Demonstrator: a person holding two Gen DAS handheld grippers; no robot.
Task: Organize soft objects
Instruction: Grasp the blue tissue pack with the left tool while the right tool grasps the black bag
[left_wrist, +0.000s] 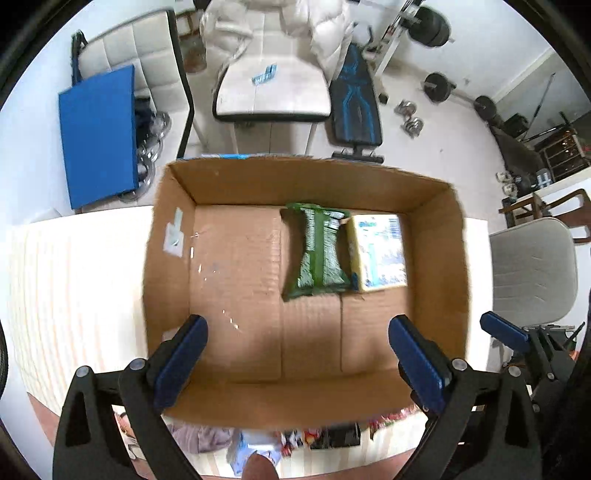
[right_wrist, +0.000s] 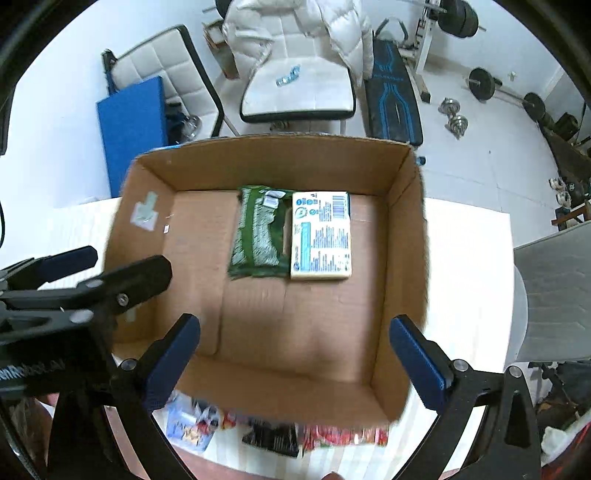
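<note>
Blue pads frame both views: your left gripper (left_wrist: 297, 354) hangs above the box (left_wrist: 177, 398) with its jaws spread wide and nothing between them, and your right gripper (right_wrist: 295, 354) does the same, pointing steeply down into the same box. In the right view your left gripper (right_wrist: 110, 273) also shows at the left edge, over the box's left wall.

Nearest you, just outside the near wall, a row of colourful packets (right_wrist: 280, 432) lies on the white table (right_wrist: 465, 258); they are blurred and partly hidden by the cardboard.

Inside, most of the brown floor is bare. Toward the far wall two items lie flat side by side and touching: a green pack (left_wrist: 317, 251) on the left and a pale yellow pack (left_wrist: 380, 251) with blue print on the right, neither touched by any finger. Tape scraps (left_wrist: 173, 232) cling to the inner left wall.

Beyond the box stand a white chair (left_wrist: 273, 92) with a small blue item on its seat, a blue pad (left_wrist: 99, 133) leaning to the left, a weight bench (left_wrist: 354, 99), and dumbbells (left_wrist: 410, 118) on the floor.
</note>
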